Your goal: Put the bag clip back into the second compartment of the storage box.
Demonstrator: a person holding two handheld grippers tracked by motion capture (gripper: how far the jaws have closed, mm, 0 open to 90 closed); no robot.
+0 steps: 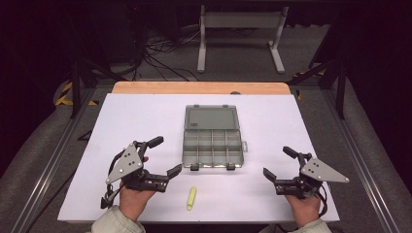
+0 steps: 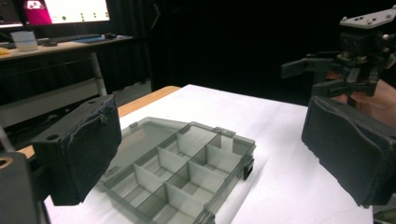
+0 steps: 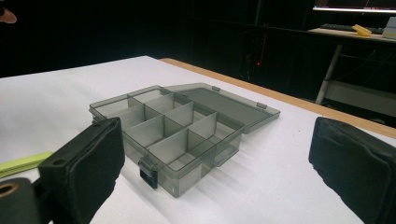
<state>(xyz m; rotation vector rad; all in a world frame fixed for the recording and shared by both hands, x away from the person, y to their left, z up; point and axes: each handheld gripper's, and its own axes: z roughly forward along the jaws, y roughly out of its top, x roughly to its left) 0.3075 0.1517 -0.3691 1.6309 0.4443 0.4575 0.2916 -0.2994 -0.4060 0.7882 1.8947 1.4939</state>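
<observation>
box: smoky see-through grey organizer box [image 1: 213,137], lid flipped flat open, dividers inside (compartments look bare), centre of the white desk [image 1: 121,121]
marker: yellow-green stick [image 1: 191,198], lower centre of frame, just below the box
left hand-held gripper [image 1: 164,156]: jaws spread wide, holding nothing
right hand-held gripper [image 1: 278,162]: same, released, lower right

I see my left gripper [image 1: 164,157] at about seven o'clock in the high view, jaws spread wide and aimed toward two o'clock, the left hand [image 1: 132,193] wrapped under it. My right gripper [image 1: 278,161] sits at about four o'clock, jaws equally wide apart, aimed toward ten o'clock, with the right hand [image 1: 304,206] gripping from below. Both forearms enter from six o'clock.
</observation>
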